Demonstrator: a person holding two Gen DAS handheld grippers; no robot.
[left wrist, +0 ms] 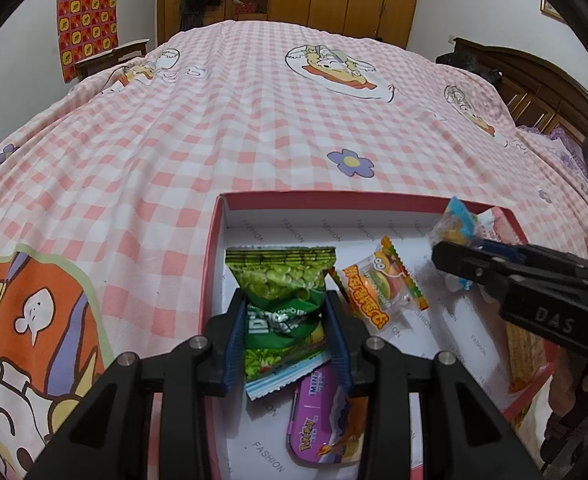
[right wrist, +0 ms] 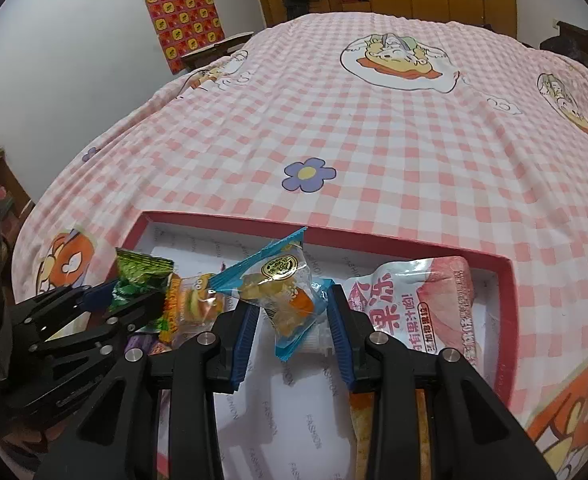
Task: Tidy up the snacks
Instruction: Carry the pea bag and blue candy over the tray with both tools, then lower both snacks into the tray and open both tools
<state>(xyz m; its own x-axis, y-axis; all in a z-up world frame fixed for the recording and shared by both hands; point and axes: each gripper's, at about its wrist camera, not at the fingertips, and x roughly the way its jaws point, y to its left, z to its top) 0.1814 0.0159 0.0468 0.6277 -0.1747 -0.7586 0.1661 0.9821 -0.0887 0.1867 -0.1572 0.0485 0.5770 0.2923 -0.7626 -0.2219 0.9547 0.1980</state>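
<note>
From the left wrist camera, we see our left gripper (left wrist: 286, 324) pointing down into a shallow red-rimmed box (left wrist: 212, 264) that sits on a bed with a pink checked bedspread (left wrist: 254, 128). Its two blue-padded fingers (left wrist: 234, 344) are closed narrowly on a green snack bag (left wrist: 282, 292), which stands between them and rises beyond the fingertips. Just to the right of the fingers lies a small burger gummy packet (left wrist: 381, 288) on the white box floor, and below the fingers, nearer the camera, lies a purple packet (left wrist: 321, 428). Farther right, our right gripper (left wrist: 453, 258) reaches in from the edge, holding a blue-edged clear candy packet (left wrist: 455, 226) above the box's far right corner. From the right wrist camera, we see that right gripper (right wrist: 294, 320) with its fingers (right wrist: 246, 340) pinched on the same candy packet (right wrist: 282, 296), which sticks up past the fingertips over the box floor. Just right of the fingers, a large pink jelly pouch (right wrist: 417, 304) lies inside the box against its right wall. To the left of the fingers, the left gripper (right wrist: 124, 294) holds the green bag (right wrist: 142, 284), with the burger packet (right wrist: 196, 304) between the two grippers.
</note>
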